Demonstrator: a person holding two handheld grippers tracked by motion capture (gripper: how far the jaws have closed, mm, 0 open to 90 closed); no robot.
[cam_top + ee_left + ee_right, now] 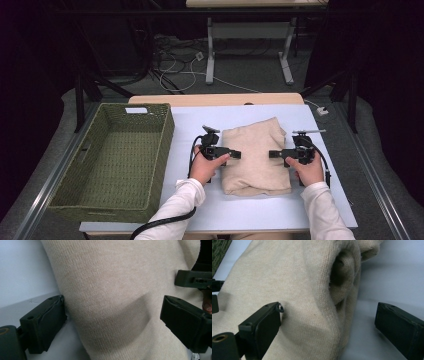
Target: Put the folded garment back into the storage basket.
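A folded beige knit sweater (255, 160) lies in the middle of the white table (240, 210). My left gripper (234, 154) is at its left edge and my right gripper (275, 154) at its right edge, both pointing inward over the cloth. In the left gripper view the jaws of the left gripper (112, 322) stand wide open astride the sweater (112, 277). In the right gripper view the right gripper (327, 325) is open too. One of its jaws rests on the sweater (287, 277) and the other is over bare table beside the folded edge.
A deep green woven basket (100, 212) stands on the left part of the table, a short gap from the sweater; its corner (219, 250) shows in the right gripper view. Beyond the table are a floor with cables and another table's legs.
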